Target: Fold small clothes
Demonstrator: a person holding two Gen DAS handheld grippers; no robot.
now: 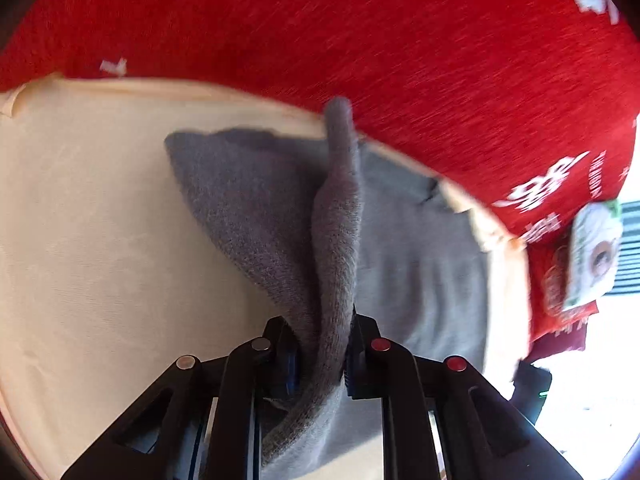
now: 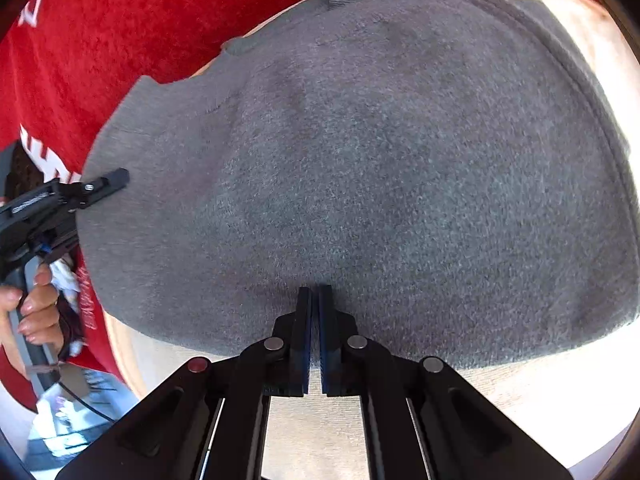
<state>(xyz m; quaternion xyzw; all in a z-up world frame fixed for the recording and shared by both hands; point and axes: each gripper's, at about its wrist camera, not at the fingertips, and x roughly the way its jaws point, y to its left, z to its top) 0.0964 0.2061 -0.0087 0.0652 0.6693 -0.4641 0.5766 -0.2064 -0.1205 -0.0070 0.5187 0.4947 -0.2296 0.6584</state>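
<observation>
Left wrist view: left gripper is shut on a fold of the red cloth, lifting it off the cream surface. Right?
Not quite. The left gripper is shut on a fold of the grey garment, not the red cloth, which lies behind it. The left wrist view shows this; the lifted fold over the cream surface is right.

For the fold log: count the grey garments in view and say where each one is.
1. One grey knit garment lies on the cream surface beside the red cloth; the left gripper pinches a raised fold of it. More could be hidden beneath.
</observation>
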